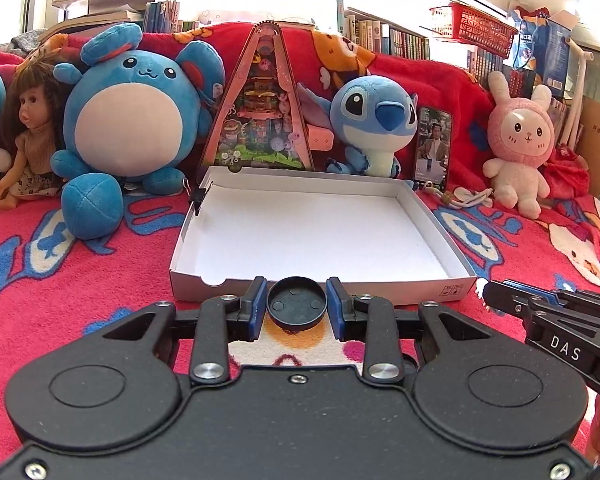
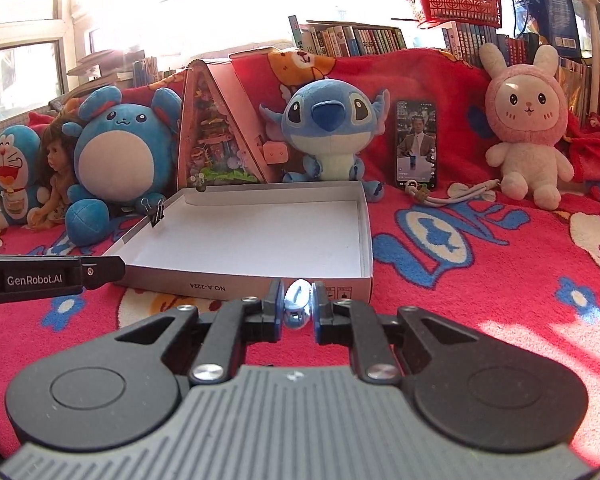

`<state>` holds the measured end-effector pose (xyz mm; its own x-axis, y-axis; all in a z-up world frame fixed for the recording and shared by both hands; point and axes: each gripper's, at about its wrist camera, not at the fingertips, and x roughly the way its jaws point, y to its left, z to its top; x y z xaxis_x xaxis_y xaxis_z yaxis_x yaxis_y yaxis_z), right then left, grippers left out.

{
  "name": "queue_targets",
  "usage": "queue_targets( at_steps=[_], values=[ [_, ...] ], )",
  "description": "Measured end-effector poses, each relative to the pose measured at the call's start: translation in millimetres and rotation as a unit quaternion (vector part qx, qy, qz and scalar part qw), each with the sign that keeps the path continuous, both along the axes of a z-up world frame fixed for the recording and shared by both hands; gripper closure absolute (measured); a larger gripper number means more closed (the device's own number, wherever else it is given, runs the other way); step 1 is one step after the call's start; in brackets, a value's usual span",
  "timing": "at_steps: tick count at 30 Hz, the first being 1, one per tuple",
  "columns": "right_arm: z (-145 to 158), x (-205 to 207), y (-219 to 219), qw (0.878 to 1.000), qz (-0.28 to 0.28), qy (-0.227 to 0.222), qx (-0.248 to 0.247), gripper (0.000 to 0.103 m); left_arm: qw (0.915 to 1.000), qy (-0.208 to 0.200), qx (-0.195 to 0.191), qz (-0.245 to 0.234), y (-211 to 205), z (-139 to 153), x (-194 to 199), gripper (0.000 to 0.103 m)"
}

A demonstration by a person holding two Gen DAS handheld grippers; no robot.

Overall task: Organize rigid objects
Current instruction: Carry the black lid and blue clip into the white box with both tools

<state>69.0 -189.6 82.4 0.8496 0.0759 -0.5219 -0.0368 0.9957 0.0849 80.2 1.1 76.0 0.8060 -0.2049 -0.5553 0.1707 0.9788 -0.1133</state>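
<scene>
We reckon the white box (image 1: 308, 224), mid-frame on the red blanket (image 1: 100, 248), could be shoved if either gripper clips its near wall. The left gripper (image 1: 297, 304), bottom centre, pinches a black round lid (image 1: 297, 306) that might tilt out. The right gripper (image 2: 298, 308) pinches a small shiny blue-white piece (image 2: 297, 304), likelier to slip.

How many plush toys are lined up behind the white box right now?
4: Doraemon plush far left, round blue plush beside the doll, Stitch plush behind the white box, pink bunny plush at right. More may sit out of frame.
</scene>
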Motion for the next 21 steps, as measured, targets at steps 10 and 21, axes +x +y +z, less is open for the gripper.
queue_targets(
  at_steps=[10, 21],
  values=[
    [1.4, 20.8, 5.1, 1.0, 0.018, -0.008, -0.015, 0.085, 0.9999, 0.01, -0.006, -0.008, -8.3, -0.9, 27.9, 0.073],
    [9.8, 61.0, 2.1, 1.0, 0.023, 0.004, -0.012, 0.085, 0.9992, 0.027, -0.031, -0.002, -3.2, 4.4, 84.6, 0.073]
  ],
)
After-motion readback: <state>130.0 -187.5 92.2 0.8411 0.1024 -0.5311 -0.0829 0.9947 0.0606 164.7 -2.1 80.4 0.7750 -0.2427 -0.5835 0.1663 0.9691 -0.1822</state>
